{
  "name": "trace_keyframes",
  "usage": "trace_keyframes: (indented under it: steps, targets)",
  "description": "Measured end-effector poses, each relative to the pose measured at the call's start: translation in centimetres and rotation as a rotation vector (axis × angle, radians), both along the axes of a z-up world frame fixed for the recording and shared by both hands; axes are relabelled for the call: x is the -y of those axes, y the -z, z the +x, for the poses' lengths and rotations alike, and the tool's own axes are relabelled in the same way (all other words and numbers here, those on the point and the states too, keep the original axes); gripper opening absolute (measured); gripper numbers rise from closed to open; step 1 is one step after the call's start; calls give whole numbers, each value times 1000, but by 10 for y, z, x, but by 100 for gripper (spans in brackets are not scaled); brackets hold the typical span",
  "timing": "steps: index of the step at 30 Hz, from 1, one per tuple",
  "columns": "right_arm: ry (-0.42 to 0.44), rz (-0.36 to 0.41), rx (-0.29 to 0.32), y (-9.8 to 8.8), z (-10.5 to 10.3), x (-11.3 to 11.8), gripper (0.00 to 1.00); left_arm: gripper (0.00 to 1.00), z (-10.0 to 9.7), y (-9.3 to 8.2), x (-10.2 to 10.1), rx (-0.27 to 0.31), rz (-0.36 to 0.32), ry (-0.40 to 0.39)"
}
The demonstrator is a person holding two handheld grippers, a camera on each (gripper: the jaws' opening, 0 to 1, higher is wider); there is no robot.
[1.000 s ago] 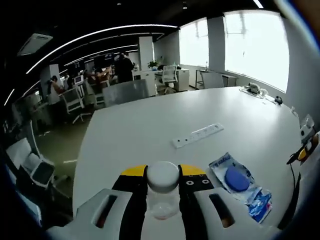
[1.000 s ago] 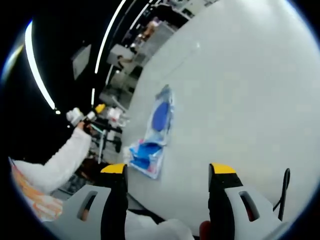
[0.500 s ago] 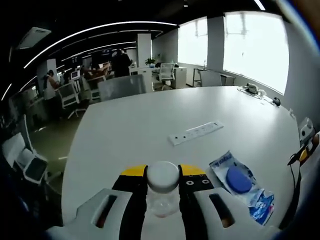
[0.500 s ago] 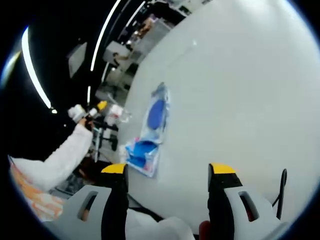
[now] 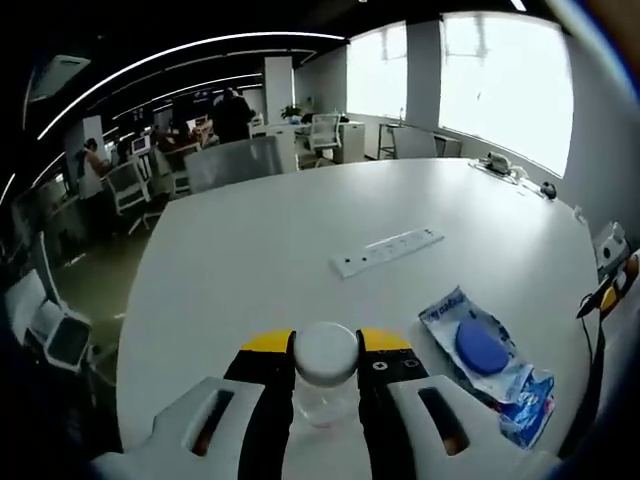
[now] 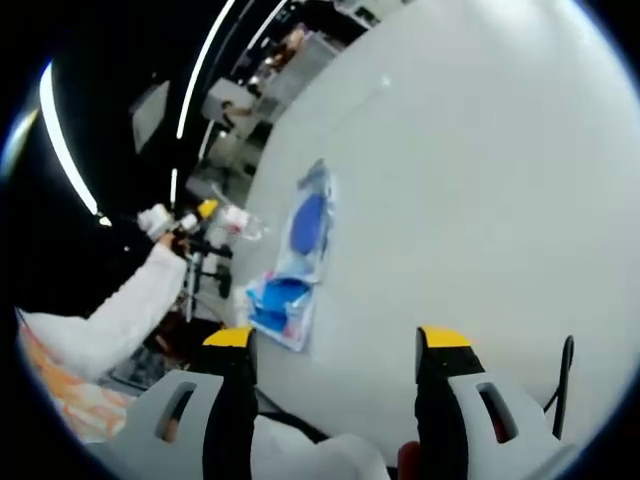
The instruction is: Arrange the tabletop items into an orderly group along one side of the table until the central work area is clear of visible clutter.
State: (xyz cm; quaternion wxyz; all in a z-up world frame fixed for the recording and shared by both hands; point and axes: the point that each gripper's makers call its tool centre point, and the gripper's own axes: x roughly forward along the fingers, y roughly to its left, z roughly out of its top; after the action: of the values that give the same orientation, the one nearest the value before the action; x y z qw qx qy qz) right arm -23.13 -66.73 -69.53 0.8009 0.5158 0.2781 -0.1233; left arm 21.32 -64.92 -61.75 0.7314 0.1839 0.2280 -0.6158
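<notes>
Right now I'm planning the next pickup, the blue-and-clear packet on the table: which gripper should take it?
The right gripper, probably. Its jaws stand open with nothing between them, and the packet lies just ahead. The left gripper is shut on a white-capped clear bottle.

We found no text, brand, number or sign that we could read. The plastic packet (image 5: 487, 365) lying on the desk (image 5: 290, 250) carried some dark blue print at its upper corner in the left gripper view, but the marks were too small and blurred for us to make out a single letter. In the right gripper view the same packet (image 6: 292, 262) showed only blue and white patches, with no lettering we could tell.
</notes>
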Motion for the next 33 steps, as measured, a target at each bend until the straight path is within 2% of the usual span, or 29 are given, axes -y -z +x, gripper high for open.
trace_keyframes:
  steps: [10, 16, 20, 24, 28, 30, 33]
  targets:
    - [-29, -3, -11, 4, -1, -4, 62, 22, 12, 7, -3, 0, -2, 4]
    - [-35, 0, -7, 5, -2, -5, 62, 22, 9, 6, -5, 15, 0, 19]
    - [-32, 2, -7, 5, -3, -4, 62, 22, 29, 13, -7, 14, -5, 13]
    - [-38, 1, -7, 5, -3, -5, 62, 24, 36, 15, -9, 22, 2, -12]
    - [-37, 0, 1, 4, -2, -5, 62, 48, 48, 17, -10, 16, -17, -49]
    - [-39, -1, 2, 4, -2, -5, 62, 58, 42, 13, -13, 15, -28, -60]
    - [-42, -2, 3, 4, -2, -7, 62, 72, 49, 8, -16, 13, -53, -92]
